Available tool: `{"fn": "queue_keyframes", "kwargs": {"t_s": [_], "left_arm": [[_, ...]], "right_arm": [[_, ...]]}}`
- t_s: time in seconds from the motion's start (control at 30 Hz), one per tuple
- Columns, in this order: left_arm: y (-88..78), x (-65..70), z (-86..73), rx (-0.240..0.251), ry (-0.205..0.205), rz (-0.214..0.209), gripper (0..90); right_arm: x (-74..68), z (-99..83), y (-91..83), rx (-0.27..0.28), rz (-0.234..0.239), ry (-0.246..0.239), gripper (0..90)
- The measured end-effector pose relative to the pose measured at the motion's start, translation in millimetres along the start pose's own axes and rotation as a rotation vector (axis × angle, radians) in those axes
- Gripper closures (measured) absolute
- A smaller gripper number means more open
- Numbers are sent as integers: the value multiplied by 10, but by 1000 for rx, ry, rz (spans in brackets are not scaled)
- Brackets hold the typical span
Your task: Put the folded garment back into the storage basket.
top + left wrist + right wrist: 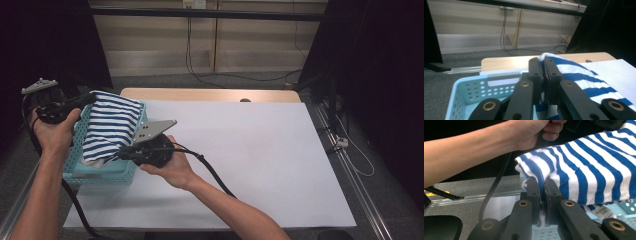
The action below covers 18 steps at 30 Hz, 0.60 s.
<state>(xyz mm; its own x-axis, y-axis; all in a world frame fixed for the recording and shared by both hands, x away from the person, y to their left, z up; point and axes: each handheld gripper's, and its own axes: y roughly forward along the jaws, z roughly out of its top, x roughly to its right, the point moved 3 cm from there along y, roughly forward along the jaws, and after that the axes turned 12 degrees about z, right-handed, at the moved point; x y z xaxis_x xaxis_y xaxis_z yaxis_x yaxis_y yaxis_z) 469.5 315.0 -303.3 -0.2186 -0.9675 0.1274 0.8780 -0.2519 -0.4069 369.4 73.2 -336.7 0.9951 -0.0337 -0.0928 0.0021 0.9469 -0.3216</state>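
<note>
In the left gripper view we see the left gripper [543, 65] at the centre of the frame, its two black jaws pressed together on an edge of a blue-and-white striped cloth [584, 80], which spreads away to the right and lower right. The fabric between the pads is hidden from us.

In the right gripper view the right gripper [543, 185] likewise pinches a folded edge of the same cloth at mid-frame, the stripes running off to the upper right. A small white label [602, 213] hangs at the lower right; we cannot read its print. At the top of that frame a hand [536, 131] and forearm come in from the left, the fingers cut off by the top edge.

From the high view, at the left of the frame, we see both grippers holding the cloth over a light blue perforated basket [102, 175]. The cloth hides most of the basket's inside. The basket sits at the left edge of a white sheet [270, 150] covering a wooden table [210, 94], whose bare top shows as a strip along the far edge.
</note>
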Motion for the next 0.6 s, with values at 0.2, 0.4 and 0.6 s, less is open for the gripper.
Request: {"fn": "queue_keyframes", "kwargs": {"t_s": [0.2,0.4,0.6], "left_arm": [[-6,-81,6,9,-5,15,860],[7,-154,-20,-31,7,32,860],[47,-255,-117,-49,-1,52,860]], "right_arm": [[32,-1,112,-14,7,4,849],[55,-7,210,-35,5,10,849],[66,-32,293,-41,11,2,849]]}}
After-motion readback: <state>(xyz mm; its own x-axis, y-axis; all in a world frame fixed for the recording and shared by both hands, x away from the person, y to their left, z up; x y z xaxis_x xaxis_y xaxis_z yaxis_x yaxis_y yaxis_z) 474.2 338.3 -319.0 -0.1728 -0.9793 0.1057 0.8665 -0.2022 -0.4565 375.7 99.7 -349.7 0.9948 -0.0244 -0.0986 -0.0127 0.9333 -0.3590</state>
